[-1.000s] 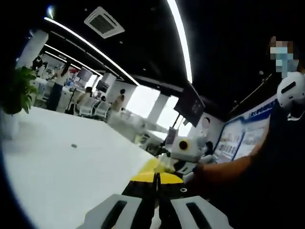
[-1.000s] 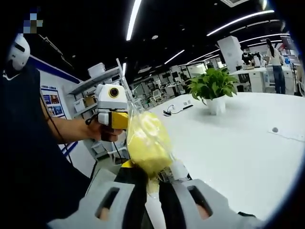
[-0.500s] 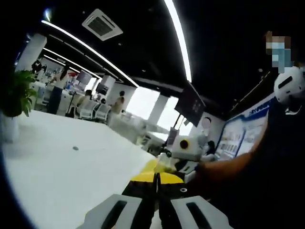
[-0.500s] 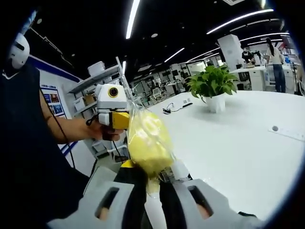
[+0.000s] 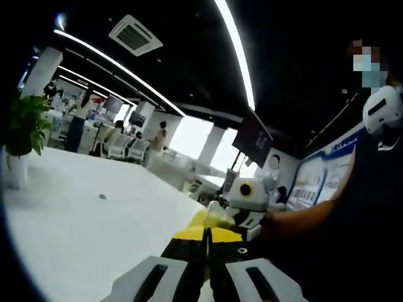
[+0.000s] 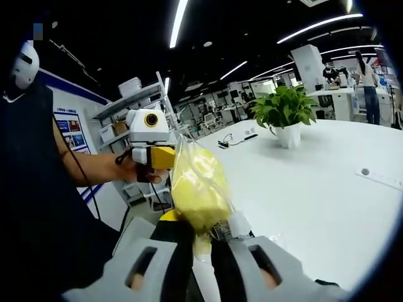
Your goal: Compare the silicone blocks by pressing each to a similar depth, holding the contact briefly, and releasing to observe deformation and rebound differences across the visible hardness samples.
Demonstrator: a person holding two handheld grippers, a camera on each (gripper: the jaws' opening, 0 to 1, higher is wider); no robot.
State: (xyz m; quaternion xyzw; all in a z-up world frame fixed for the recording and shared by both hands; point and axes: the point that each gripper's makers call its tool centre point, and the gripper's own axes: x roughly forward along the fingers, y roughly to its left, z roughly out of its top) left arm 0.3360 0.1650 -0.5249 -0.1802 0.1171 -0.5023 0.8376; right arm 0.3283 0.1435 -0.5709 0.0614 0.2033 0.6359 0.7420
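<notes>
The right gripper (image 6: 200,242) has its fingers closed on the neck of a clear plastic bag holding a soft yellow silicone block (image 6: 196,185), lifted above the white counter (image 6: 315,189). The left gripper (image 5: 206,242), fingers pinched together on the bag's other yellow-looking edge, probably steadies it so the sample can be taken out for pressing.

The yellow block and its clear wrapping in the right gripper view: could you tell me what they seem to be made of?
The yellow block looks like soft matte silicone or foam: rounded edges, no shine of its own. The clear wrapping looks like thin glossy plastic film: it creases and catches highlights. The right gripper pinches its lower end.
</notes>
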